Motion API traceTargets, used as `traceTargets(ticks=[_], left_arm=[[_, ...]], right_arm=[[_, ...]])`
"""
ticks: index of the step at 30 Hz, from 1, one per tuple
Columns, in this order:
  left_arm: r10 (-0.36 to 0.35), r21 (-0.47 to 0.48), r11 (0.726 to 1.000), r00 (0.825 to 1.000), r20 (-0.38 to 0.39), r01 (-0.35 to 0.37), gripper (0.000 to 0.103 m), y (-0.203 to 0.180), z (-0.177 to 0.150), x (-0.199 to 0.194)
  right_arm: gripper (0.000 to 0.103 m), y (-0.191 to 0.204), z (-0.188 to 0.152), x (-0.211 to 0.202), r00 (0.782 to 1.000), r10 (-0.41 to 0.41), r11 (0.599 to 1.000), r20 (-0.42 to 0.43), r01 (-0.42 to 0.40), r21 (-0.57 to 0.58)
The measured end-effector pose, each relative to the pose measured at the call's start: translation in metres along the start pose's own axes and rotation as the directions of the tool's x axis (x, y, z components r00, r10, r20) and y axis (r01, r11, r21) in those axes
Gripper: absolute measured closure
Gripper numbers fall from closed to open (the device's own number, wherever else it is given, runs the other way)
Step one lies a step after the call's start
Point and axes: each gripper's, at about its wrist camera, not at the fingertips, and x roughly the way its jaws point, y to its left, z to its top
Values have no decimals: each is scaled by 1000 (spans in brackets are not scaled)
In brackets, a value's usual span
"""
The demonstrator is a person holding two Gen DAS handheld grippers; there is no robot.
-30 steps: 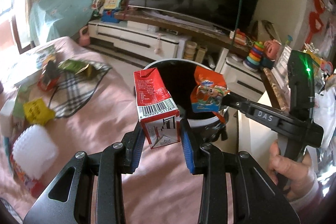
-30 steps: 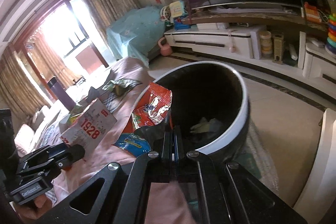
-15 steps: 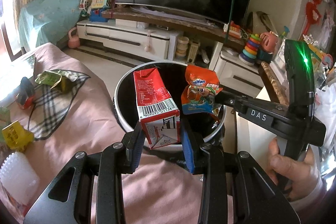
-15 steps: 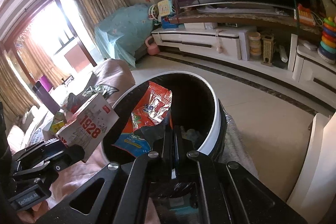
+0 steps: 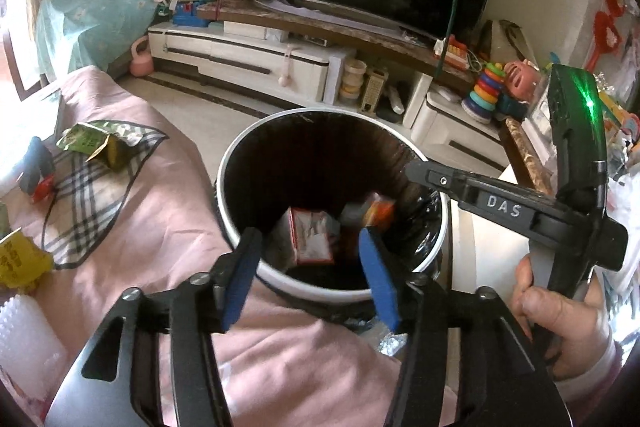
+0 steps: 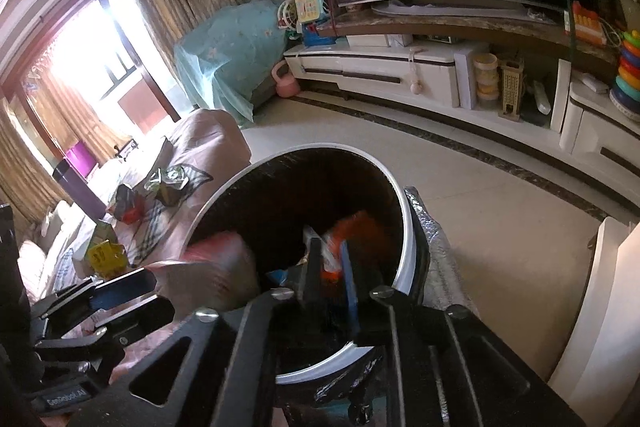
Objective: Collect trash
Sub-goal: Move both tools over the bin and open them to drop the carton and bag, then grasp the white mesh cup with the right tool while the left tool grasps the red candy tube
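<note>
A round trash bin (image 5: 232, 167) with a white rim and black liner stands beside the pink-covered table; it also shows in the right wrist view (image 6: 412, 227). My left gripper (image 5: 310, 269) is open and empty over the bin's near rim. The red-and-white carton (image 5: 312, 239) lies inside the bin, blurred in the right wrist view (image 6: 220, 255). My right gripper (image 6: 330, 267) is open over the bin, its arm (image 5: 492, 203) reaching in from the right. The orange snack wrapper (image 6: 356, 231) is blurred just beyond its fingertips, inside the bin (image 5: 378, 213).
On the pink cloth (image 5: 132, 227) lie a green wrapper (image 5: 96, 145), a plaid cloth (image 5: 92, 195), a yellow item (image 5: 20, 261) and a white ribbed object (image 5: 24, 347). A TV stand (image 5: 256, 55) with toys runs along the far wall.
Both grippers moved over the bin and opened. The carton dropped from the left gripper and the orange wrapper from the right; both now fall or lie in the bin.
</note>
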Motion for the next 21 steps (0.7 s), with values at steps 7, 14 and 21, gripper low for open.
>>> traceTargets(ticks=[7, 14, 21], left_arm=[[11, -43, 999, 1000, 10, -10, 37, 14, -18, -19], [46, -122, 992, 999, 6, -45, 34, 41, -51, -47], [101, -201, 975, 995, 13, -97, 32, 74, -85, -81]], right_arm=[[49, 5, -11, -12, 999, 41, 999, 34, -42, 33], [16, 32, -29, -28, 993, 99, 994, 71, -101, 30], [7, 72, -50, -35, 986, 151, 988, 63, -151, -16]])
